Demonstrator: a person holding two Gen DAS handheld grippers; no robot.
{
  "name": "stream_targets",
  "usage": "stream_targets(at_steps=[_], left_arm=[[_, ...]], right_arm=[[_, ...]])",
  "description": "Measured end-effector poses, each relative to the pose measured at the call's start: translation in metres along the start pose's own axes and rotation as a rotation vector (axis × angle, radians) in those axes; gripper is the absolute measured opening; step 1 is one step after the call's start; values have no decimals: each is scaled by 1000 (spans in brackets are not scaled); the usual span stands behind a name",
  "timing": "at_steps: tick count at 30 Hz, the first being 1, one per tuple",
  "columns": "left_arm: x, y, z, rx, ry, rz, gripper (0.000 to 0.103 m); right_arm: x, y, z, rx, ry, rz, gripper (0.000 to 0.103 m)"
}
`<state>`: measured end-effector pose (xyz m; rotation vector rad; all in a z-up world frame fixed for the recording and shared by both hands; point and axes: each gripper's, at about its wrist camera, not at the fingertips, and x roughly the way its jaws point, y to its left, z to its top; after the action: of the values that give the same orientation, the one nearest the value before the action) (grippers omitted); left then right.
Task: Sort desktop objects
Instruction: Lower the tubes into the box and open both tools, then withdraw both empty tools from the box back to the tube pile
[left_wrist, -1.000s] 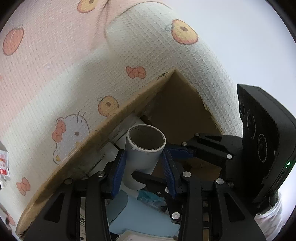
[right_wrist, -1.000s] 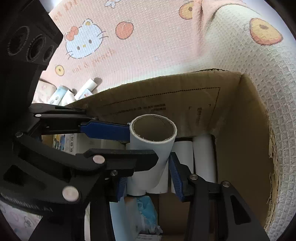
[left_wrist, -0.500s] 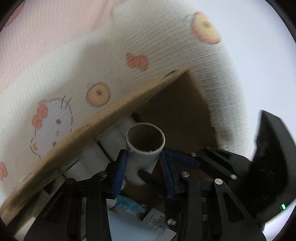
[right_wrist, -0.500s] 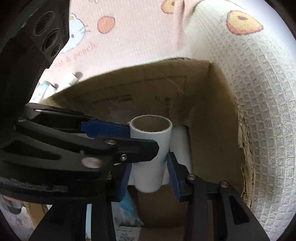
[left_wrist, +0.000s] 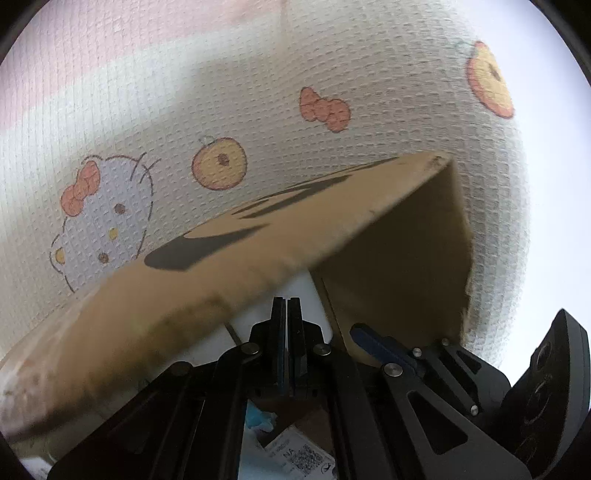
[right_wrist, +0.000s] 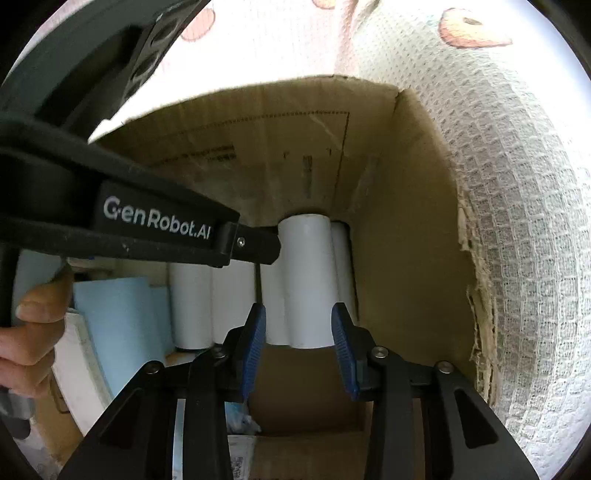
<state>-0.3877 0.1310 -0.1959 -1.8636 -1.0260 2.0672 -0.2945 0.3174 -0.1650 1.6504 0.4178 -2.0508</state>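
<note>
Inside a cardboard box (right_wrist: 406, 206) set on a cartoon-print cloth (right_wrist: 517, 184), a white paper-core roll (right_wrist: 308, 280) lies on top of a row of like rolls (right_wrist: 212, 306) against the far wall. The right claw (right_wrist: 298, 345) hangs just short of it, its blue pads (right_wrist: 341, 347) spread to either side of the roll's near end and, as far as the right wrist view shows, not touching it. The left claw (left_wrist: 287, 343) is pressed together with nothing between its fingers; in the right wrist view its black arm crosses over the left part of the box, and its tip sits close by the top roll's left flank. Whether it touches cannot be told. A pale blue packet (right_wrist: 122, 321) and a white box stand at the left of the carton, and a printed label (left_wrist: 306, 456) lies low in the left wrist view.

The roll appears to be set in its place, so the step in hand looks like the release and withdrawal. Done well, the right claw would back straight out along the roll's axis, pads kept wide so neither drags the smooth tube off the rolls beneath. The roll is round and perched on other rounds, so a sideways nudge could send it rolling. The left claw would best lift clear of the box rim (left_wrist: 258, 258) without brushing the stack.
</note>
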Motion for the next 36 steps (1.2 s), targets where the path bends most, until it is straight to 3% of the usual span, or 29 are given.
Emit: stream_targets(at_steps=[2,4,6,11,21,23,25,32,36], left_arm=[[-7,-7,-2,27,-13,5,7],[-14,-13,-4,56,-33,7,26],[-23,-20,-8,98,-55,17,36],[-47,-31,-24,178,-108,72,51],[-115,-31,-67,274,-269,109,51],[-130,-31,-81,316,-303,102,41],[-150,-32,-100,381,-345,103,9],[-238,10,-159,344,-479,180,6],[-276,45,-183,370,-477,281,6]], right_arm=[[-6,-1,0,3,-21,-2,34],[-11,1,-1,-8,-37,-5,34],[-18,5,-2,-20,-57,-13,34],[-38,13,-7,-18,-96,-39,34],[-100,42,-33,-50,-208,-111,35],[-111,52,-38,-63,-232,-116,34],[-123,76,-35,-67,-256,-132,35],[-140,123,-41,-125,-306,-173,35],[-152,164,-42,-220,-328,-196,35]])
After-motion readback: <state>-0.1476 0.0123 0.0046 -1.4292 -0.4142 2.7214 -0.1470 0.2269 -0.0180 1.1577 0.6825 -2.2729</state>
